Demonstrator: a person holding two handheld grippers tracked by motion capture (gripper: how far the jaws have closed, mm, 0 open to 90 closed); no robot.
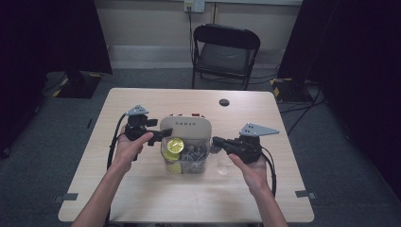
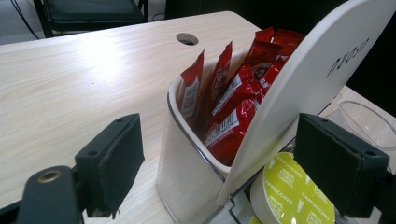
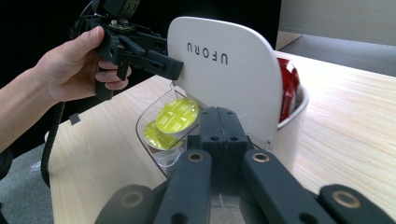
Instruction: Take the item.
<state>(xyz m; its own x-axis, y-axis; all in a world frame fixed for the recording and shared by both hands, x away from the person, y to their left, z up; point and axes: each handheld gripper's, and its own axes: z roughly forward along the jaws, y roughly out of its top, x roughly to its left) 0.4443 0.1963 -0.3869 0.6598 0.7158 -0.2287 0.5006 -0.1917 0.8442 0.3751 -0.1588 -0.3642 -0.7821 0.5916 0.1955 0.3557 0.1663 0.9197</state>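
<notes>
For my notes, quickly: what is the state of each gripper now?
Left gripper: open, jaws either side of the white lid.
Right gripper: shut, holding nothing.

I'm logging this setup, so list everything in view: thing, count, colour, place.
Table: one, light wood, centre, with a round hole near its far edge.
Organiser: one, white, raised lid, mid-table.
Sachets: several, red, upright in the organiser's rear bin.
Capsules: two showing, yellow, in the clear front compartment.
Clear cup: one, on the table, right of the organiser.
Folding chair: one, black, beyond the table.
Left gripper: black, jaws open, at the lid's left edge.
Right gripper: black, jaws shut, at the organiser's right side.
</notes>
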